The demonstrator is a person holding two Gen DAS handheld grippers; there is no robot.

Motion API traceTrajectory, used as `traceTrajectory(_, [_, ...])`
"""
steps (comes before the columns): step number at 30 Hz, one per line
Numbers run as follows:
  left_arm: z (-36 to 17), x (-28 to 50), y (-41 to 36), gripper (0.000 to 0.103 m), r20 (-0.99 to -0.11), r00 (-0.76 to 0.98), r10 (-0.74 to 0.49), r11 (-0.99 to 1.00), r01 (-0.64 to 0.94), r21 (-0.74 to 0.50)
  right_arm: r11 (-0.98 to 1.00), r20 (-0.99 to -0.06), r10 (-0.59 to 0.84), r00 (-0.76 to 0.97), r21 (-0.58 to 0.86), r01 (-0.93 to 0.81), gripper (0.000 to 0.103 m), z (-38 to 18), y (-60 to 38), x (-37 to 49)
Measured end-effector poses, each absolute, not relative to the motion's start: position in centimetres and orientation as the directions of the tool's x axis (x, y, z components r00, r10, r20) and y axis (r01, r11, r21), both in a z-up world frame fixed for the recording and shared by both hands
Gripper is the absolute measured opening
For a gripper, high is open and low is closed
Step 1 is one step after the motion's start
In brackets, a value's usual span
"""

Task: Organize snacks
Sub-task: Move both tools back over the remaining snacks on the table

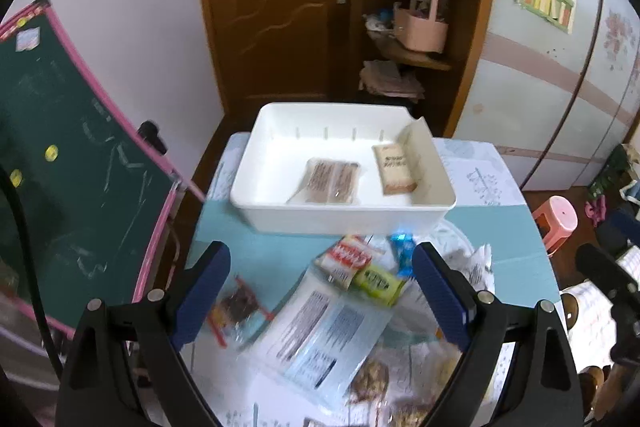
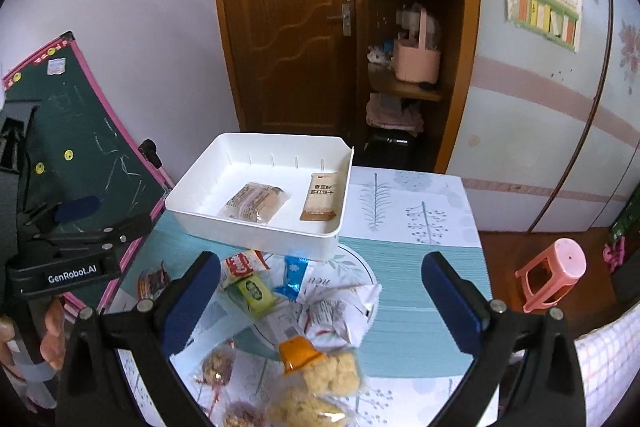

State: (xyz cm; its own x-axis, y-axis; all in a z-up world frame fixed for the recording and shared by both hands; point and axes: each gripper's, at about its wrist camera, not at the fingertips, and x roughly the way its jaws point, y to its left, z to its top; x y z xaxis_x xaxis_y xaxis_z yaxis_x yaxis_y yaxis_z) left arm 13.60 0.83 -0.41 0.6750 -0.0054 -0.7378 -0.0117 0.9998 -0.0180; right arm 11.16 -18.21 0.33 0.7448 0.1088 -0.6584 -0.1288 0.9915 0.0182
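- Hovering over the bench [image 1: 516, 227], the left hand-held gripper [image 1: 322, 291] has its blue pads spread wide, with nothing pinched between them.
- Directly below that gap lie a large clear packet with printed text [image 1: 320, 331], a green packet [image 1: 378, 283] and a red-and-white packet [image 1: 350, 257].
- Just inside its left finger sits a clear packet with a dark snack and red edging [image 1: 236, 307]; a blue-wrapped candy [image 1: 402, 251] lies close to the right finger.
- Ahead of the left hand-held gripper stands a white tray [image 1: 344, 217], holding a clear-wrapped brown snack [image 1: 330, 181] and a tan packet [image 1: 396, 169] side by side, apart from each other.
- A beige flap [image 1: 416, 143] leans on the tray's right wall, beside the tan packet.
- The right hand-held gripper [image 2: 320, 295] is likewise spread, empty, above the snack pile.
- Under its gap lie a crumpled white wrapper [image 2: 340, 311], an orange jelly cup [image 2: 298, 353] and pale puffed snacks in clear wrap [image 2: 336, 375].
- Near its left finger rest the green packet [image 2: 256, 293] and the blue-wrapped candy [image 2: 292, 277].
- Farther ahead and slightly left is the white tray [image 2: 256, 235], with both packets inside.
- Left of the right hand-held gripper, a person's hand [image 2: 48, 339] grips the other tool's handle.
- Beyond the bench, off to the right, a pink stool [image 2: 554, 275] stands on the floor; a green chalkboard [image 1: 60, 147] leans at the left.
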Motion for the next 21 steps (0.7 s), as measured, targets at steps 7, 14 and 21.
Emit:
traceTrajectory(7, [-1.6,10.6,1.6,0.092,-0.765,0.643,0.043,0.996,-0.083,-0.014,0.99,-0.613,0.106,0.783,-0.007,-0.14,0.101,0.4,-18.4,7.5])
traceTrajectory(14, [-2.6,9.1,1.3,0.092,-0.764,0.643,0.045,0.995,-0.101,-0.026,0.989,-0.564,0.091,0.821,-0.046,-0.141,0.101,0.4,-19.0,4.9])
traceTrajectory(21, [-4.2,8.3,0.4,0.092,-0.782,0.623,0.033,0.995,-0.094,-0.033,0.989,-0.543,0.064,0.837,-0.08,-0.127,0.101,-0.4,-19.9,3.4])
